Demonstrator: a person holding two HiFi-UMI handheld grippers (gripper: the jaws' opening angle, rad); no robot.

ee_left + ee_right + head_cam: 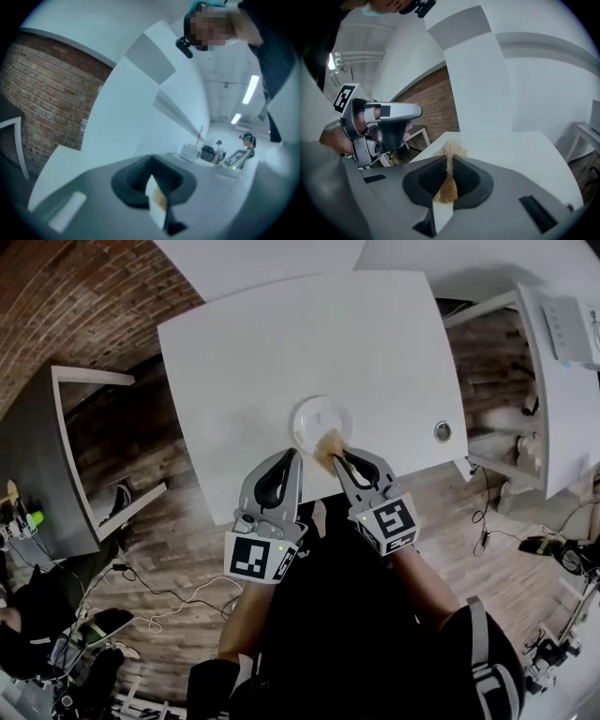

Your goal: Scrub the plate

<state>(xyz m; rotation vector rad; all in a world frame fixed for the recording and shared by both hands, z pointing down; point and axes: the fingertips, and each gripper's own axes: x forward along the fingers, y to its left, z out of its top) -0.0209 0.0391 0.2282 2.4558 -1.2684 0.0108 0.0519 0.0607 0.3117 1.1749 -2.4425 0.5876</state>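
A small white plate (317,416) with a brown smear on its near side lies on the white table (244,362), close to the front edge. My right gripper (336,457) is shut on a golden wiry scrubber (328,442) that sits over the plate's near rim. In the right gripper view the scrubber (450,151) sticks out past the gripper's (449,164) closed jaws. My left gripper (293,456) hovers just left of it at the plate's near edge, jaws together. The left gripper view looks up at a wall; only a thin white strip (157,201) with a brown smudge shows between the jaws.
A round metal grommet (442,431) sits in the table's right part. White shelving (562,381) stands to the right and a grey desk (47,465) to the left. Cables (178,601) lie on the wooden floor below the table's front edge.
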